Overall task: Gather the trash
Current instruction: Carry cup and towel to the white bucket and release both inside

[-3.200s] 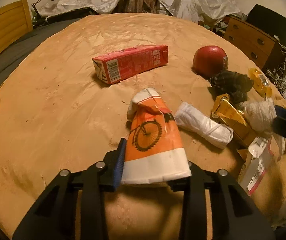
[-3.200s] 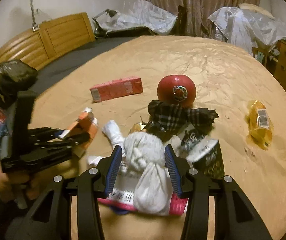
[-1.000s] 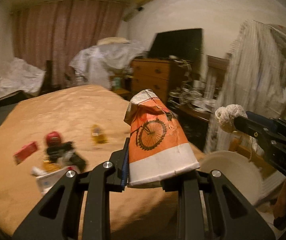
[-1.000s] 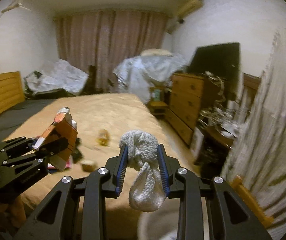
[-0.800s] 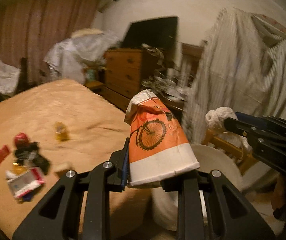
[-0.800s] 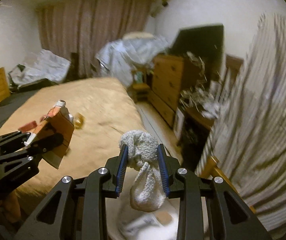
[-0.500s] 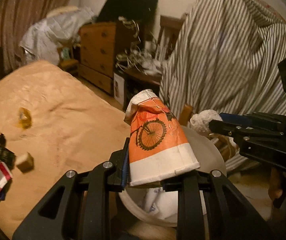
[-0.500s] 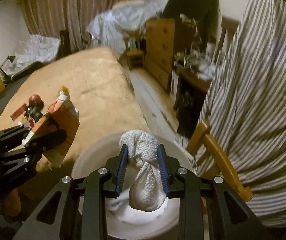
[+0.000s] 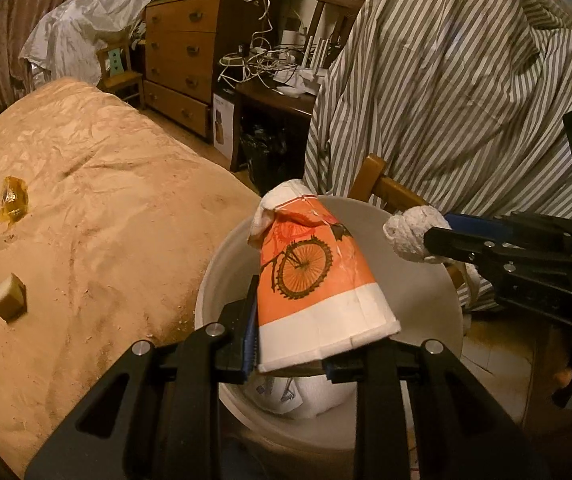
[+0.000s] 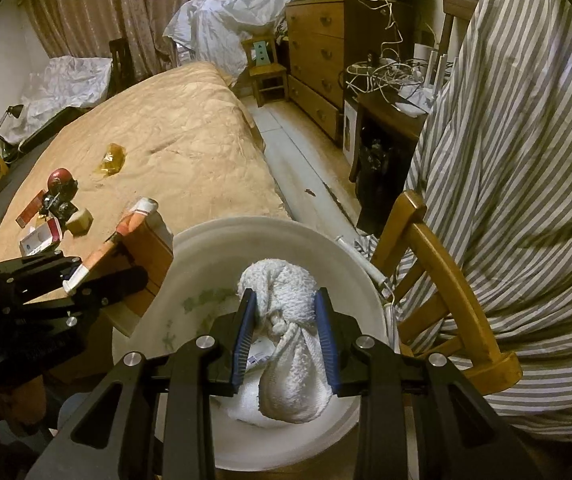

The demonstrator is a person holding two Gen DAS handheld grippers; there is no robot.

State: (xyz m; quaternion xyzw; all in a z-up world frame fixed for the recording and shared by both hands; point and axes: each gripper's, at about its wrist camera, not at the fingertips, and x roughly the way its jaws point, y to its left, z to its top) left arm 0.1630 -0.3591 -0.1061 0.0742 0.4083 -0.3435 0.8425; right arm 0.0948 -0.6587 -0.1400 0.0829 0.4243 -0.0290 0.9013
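Left hand-held gripper: clenched on crumpled orange-and-white paper cup — above round white plastic bin.
Right hand-held gripper: clamping knotted white cloth wad — over same bin.

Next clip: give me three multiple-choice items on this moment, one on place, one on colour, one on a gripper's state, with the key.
1. Where is the bin?
A. on the bed
B. on the floor beside the bed, next to a wooden chair
C. on the dresser

2. What colour is the cup's printed band?
A. orange
B. green
C. blue

3. What is the right gripper doing?
A. open and empty
B. shut on a white rag
C. shut on a red carton

Key:
1 B: the bin's rim sits between the bed edge and the chair.
2 A: an orange band with a bicycle drawing shows in the left wrist view.
3 B: the blue pads press both sides of the knotted rag over the bin.
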